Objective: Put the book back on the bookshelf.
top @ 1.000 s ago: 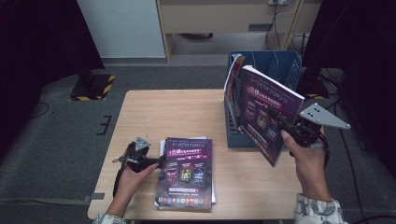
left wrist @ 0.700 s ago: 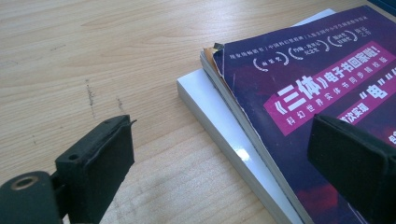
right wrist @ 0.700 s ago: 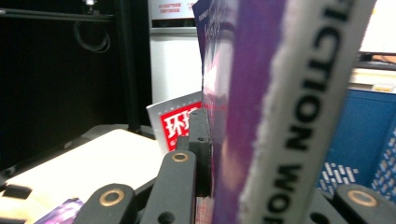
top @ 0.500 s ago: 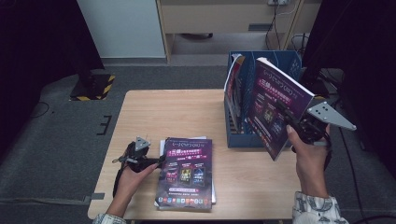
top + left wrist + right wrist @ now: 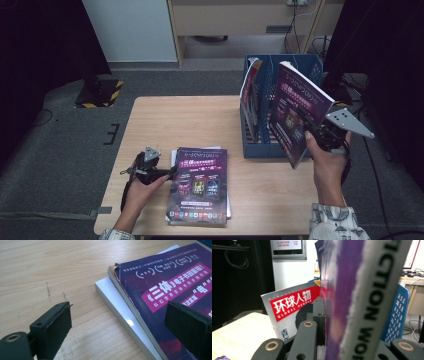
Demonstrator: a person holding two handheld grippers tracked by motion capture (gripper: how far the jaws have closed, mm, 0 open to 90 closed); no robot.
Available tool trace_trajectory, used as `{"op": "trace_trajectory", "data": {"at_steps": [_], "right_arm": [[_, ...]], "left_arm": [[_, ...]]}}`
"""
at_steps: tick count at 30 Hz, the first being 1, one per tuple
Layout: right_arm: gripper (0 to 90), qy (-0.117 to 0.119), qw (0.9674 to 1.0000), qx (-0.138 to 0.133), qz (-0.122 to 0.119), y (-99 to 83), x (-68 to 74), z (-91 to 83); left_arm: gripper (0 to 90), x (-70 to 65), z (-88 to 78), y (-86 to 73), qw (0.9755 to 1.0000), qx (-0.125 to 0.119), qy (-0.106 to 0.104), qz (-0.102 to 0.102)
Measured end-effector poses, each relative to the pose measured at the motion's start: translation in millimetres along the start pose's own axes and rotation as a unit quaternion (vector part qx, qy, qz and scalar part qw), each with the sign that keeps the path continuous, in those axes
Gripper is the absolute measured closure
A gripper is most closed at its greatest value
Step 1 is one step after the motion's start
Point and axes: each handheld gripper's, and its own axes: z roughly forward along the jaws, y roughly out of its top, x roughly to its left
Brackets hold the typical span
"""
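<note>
A: High view, and the right gripper (image 5: 311, 126) is up at the right side of the table (image 5: 150, 125), clamped on a purple magazine (image 5: 298, 107) held upright and tilted, just in front of the blue file rack (image 5: 310, 65).

B: The right gripper view backs that up: jaws closed tight on the magazine's lower edge, its spine lettering running right past the lens, and the rack's blue mesh wall behind it.

A: And in the rack already, a magazine with a red title band (image 5: 294, 303) stands leaning on the left side.

B: Over to the left gripper (image 5: 167, 174). It sits low on the near left of the table, the left hand (image 5: 142, 187) wrapped around it.

A: Jaws wide apart, holding nothing. In the left gripper view, one pad hangs over bare wood, the other over the cover of the top purple magazine (image 5: 170, 290).

B: That one lies flat on a small stack (image 5: 199, 186) near the table's front edge, with a white book (image 5: 117, 306) under it.
</note>
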Motion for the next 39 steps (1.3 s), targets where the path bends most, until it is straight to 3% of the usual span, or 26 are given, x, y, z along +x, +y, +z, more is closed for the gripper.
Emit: {"op": "trace_trajectory", "data": {"at_steps": [8, 18, 24, 34, 39], "right_arm": [[82.8, -0.014, 0.9999, 0.006, 0.007, -0.5, -6.8, 10.8], [82.8, -0.019, 0.9997, 0.009, 0.015, 15.3, -18.8, 33.6], [82.8, -0.040, 0.9991, 0.014, 0.004, 20.4, -18.7, 49.1], [82.8, -0.076, 0.9970, 0.016, 0.008, 20.6, -25.7, 71.3], [82.8, -0.073, 0.9970, 0.025, 0.003, 20.3, -27.2, 82.2]], "left_arm": [[6.8, 1.4, -0.2, -0.4, 1.0000, -0.001, 0.004, 0.000], [6.8, 2.0, -0.5, -0.5, 1.0000, -0.001, 0.004, 0.000], [6.8, 3.0, -1.0, -0.4, 1.0000, -0.002, 0.004, -0.001], [6.8, 3.7, -1.6, -0.7, 1.0000, -0.003, 0.004, -0.003], [6.8, 4.1, -1.6, -0.8, 1.0000, -0.002, 0.003, -0.003]]}}
